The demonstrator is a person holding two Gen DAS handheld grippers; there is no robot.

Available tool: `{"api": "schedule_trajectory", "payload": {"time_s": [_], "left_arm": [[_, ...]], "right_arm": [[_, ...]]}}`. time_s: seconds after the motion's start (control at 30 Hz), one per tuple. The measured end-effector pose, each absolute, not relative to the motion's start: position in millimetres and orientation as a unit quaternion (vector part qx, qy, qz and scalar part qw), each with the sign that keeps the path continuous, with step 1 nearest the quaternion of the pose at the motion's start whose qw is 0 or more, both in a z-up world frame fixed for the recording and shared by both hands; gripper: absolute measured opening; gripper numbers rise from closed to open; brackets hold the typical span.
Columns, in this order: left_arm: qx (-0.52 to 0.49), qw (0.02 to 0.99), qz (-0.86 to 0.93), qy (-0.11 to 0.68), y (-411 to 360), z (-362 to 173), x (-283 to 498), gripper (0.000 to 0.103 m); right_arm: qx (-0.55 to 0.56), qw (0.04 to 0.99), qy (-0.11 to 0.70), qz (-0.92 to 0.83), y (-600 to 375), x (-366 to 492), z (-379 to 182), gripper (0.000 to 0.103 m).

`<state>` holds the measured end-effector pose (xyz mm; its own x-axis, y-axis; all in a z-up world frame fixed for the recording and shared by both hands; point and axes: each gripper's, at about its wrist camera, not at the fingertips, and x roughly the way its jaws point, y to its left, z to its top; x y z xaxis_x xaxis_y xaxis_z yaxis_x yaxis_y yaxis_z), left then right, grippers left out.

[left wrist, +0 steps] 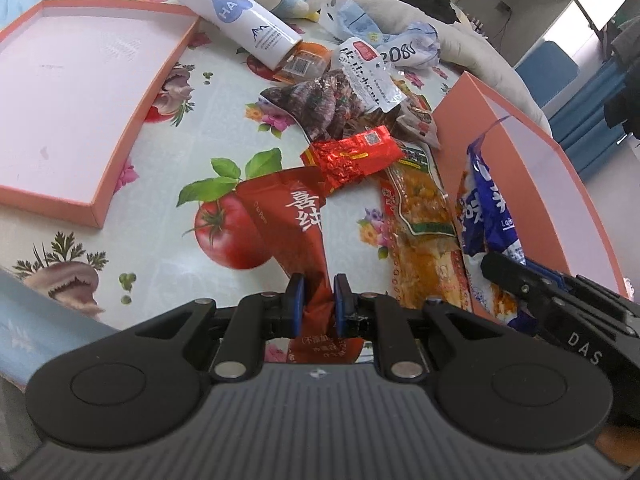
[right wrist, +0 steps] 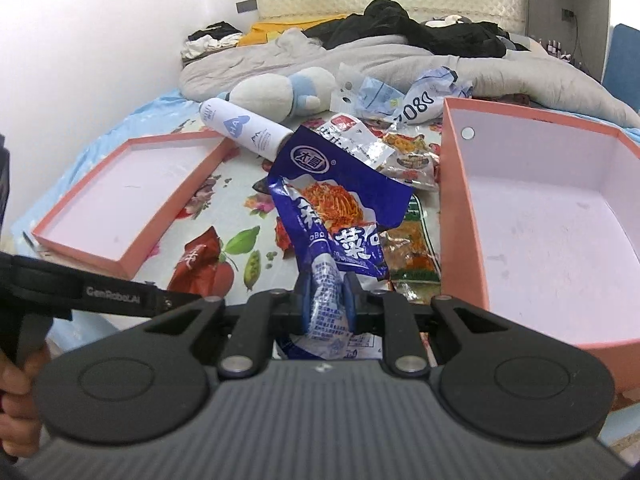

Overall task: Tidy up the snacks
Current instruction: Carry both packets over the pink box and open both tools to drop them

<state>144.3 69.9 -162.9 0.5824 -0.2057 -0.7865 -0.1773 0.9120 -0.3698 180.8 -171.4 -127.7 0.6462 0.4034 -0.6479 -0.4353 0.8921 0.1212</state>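
The left gripper (left wrist: 319,294) is clamped on a red snack packet (left wrist: 294,224), which stretches from the blue pads up toward the middle of the left wrist view, over a tomato printed on the flowered tablecloth (left wrist: 160,168). The right gripper (right wrist: 329,298) grips a blue snack packet (right wrist: 336,208) that stands up crumpled in the centre of the right wrist view — its lower end is pinched between the pads. At the right of that view sits a deep pink box (right wrist: 460,216), open; a shallow pink lid (right wrist: 80,246) lies at the left. Between them a loose heap of snack packets (left wrist: 352,104) covers the cloth, a small shiny red packet (left wrist: 352,156) among them. A white spray can (left wrist: 236,16) lies on its side at the upper centre — its far end seems to touch the lid's corner.
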Motion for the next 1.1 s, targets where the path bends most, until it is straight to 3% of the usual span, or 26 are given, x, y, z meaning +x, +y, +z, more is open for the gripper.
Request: {"api": "schedule_trajectory", "payload": {"time_s": [0.27, 0.67, 1.1], "left_arm": [[-0.196, 0.872, -0.018, 0.448, 59.9, -144.7, 146.7, 0.018], [-0.168, 0.903, -0.034, 0.394, 38.9, -66.7, 149.6, 0.018], [-0.142, 0.921, -0.079, 0.353, 2.2, -20.6, 151.6, 0.018]], "right_arm": [[0.024, 0.908, 0.348, 0.232, -181.8, 180.2, -113.4, 0.020], [0.052, 0.927, 0.300, 0.217, -204.5, 164.8, -54.2, 0.020], [0.022, 0.945, 0.263, 0.195, -224.5, 155.9, -29.1, 0.020]]}}
